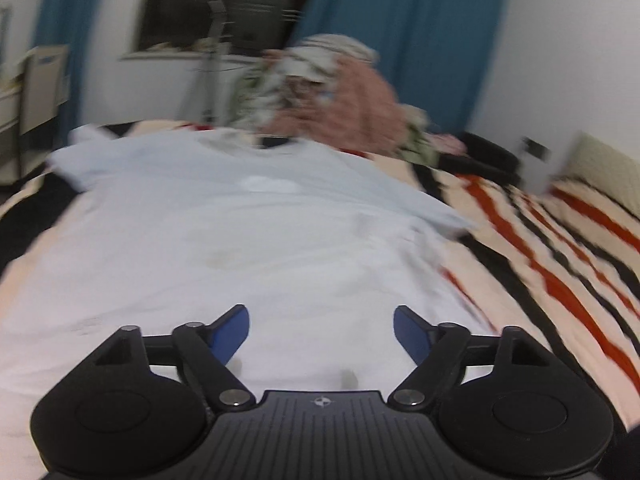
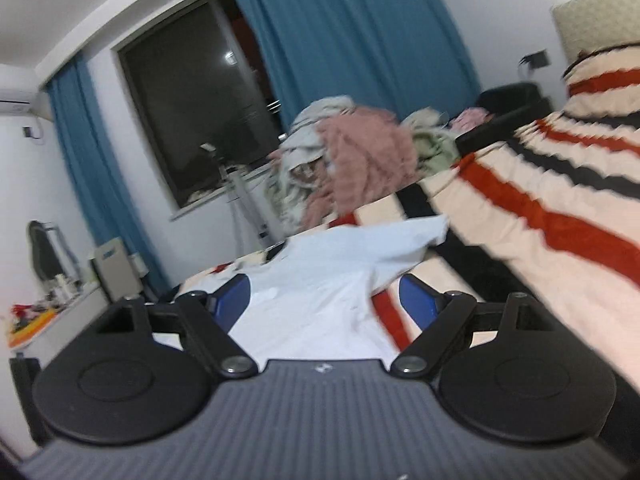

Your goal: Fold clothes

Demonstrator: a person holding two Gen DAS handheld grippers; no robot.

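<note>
Two grippers, my left gripper [image 1: 321, 316] and right gripper [image 2: 325, 285], have blue-padded fingers [image 1: 230, 334] spread apart, gripping nothing. Ahead of both finger pairs, a pale blue short-sleeved shirt [image 1: 240, 220] lies flat on the red-and-black striped cream bed blanket [image 1: 560, 248].

left wrist view low and close over the white shirt [image 1: 240, 232], looking along the bed [image 1: 560, 248] toward the clothes pile [image 1: 340, 96], right wrist view tilted, further back, facing same pile [image 2: 360, 160], window [image 2: 192, 112], curtains [image 2: 352, 32] shared
</note>
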